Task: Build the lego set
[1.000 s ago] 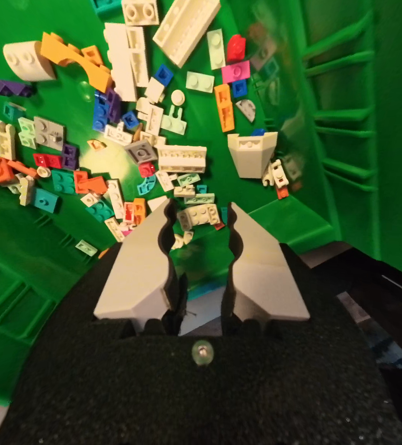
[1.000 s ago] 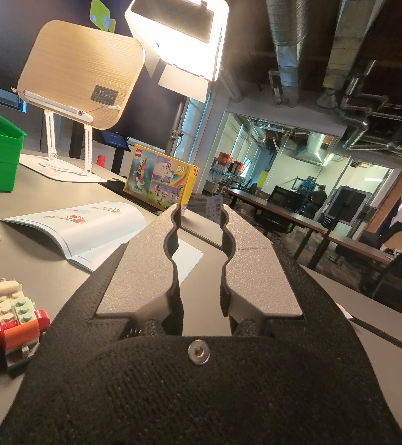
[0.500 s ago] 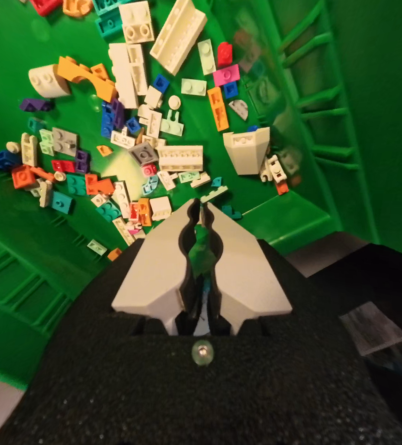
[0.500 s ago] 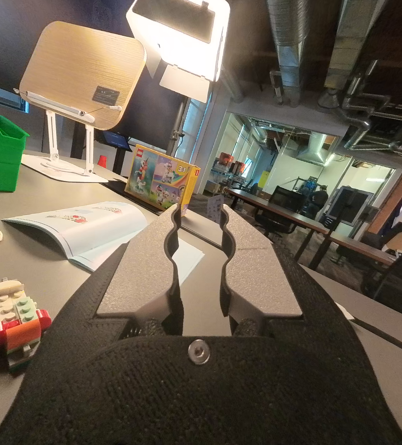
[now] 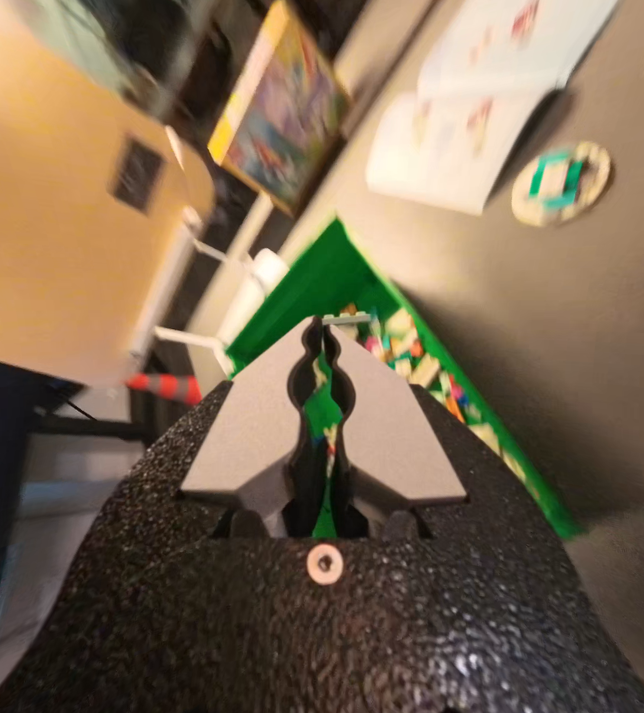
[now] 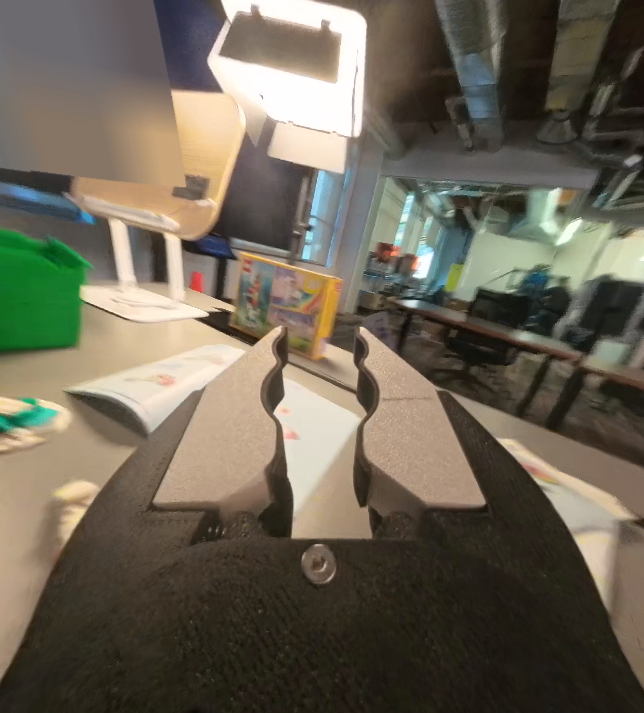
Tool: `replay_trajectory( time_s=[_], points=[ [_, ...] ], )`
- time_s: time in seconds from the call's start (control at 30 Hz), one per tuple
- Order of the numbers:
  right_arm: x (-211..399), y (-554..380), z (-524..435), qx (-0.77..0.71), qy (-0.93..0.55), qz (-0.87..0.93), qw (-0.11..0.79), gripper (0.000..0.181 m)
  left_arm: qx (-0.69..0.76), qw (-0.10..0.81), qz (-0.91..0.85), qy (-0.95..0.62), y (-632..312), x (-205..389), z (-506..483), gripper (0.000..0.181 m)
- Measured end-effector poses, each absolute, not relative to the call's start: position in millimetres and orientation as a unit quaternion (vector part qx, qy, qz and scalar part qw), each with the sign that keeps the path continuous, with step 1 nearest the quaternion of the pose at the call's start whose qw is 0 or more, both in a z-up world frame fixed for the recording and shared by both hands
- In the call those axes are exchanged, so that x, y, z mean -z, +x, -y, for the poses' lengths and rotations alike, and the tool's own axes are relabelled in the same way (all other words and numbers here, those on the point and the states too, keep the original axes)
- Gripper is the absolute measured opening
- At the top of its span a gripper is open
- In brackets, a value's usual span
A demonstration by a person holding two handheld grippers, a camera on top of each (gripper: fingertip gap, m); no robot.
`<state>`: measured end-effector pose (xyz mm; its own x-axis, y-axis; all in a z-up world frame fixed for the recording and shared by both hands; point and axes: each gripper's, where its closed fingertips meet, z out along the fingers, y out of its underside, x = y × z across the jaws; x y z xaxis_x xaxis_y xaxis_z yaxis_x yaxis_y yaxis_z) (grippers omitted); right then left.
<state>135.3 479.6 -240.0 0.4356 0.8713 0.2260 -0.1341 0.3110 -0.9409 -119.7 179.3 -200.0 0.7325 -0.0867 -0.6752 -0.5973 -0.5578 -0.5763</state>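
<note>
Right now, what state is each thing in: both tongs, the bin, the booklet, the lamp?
Left tongs: shut on a pale green plate, raised over the bin.
Right tongs: open, empty.
Bin: open-topped, holding loose bricks.
Booklet: lying open on the table.
Lamp: lit.
Lego box: standing upright.

grippers counted: 2, left gripper, right gripper | green bin: 1 | loose bricks in bin: many, number not countable through blur | pale green plate: 1 | instruction booklet: 1 | set box: 1 | round base with teal pieces: 1 | wooden stand: 1 | lamp: 1
</note>
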Motion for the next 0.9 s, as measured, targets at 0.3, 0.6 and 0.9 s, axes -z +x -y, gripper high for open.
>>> replay_trajectory(
  time_s=[0.3,0.6,0.9],
  points=[
    [179,85,-321,-0.665,-0.438,0.508,0.330,0.040,-0.268,0.599,-0.316,-0.685,28,166,-286,0.000],
    [213,83,-313,-0.619,-0.487,0.553,0.271,0.022,-0.194,0.592,-0.396,-0.674,88,205,-327,0.000],
    [266,125,-372,-0.460,-0.568,0.589,0.344,0.006,0.049,0.551,-0.376,-0.743,115,250,-335,0.046]
  ],
)
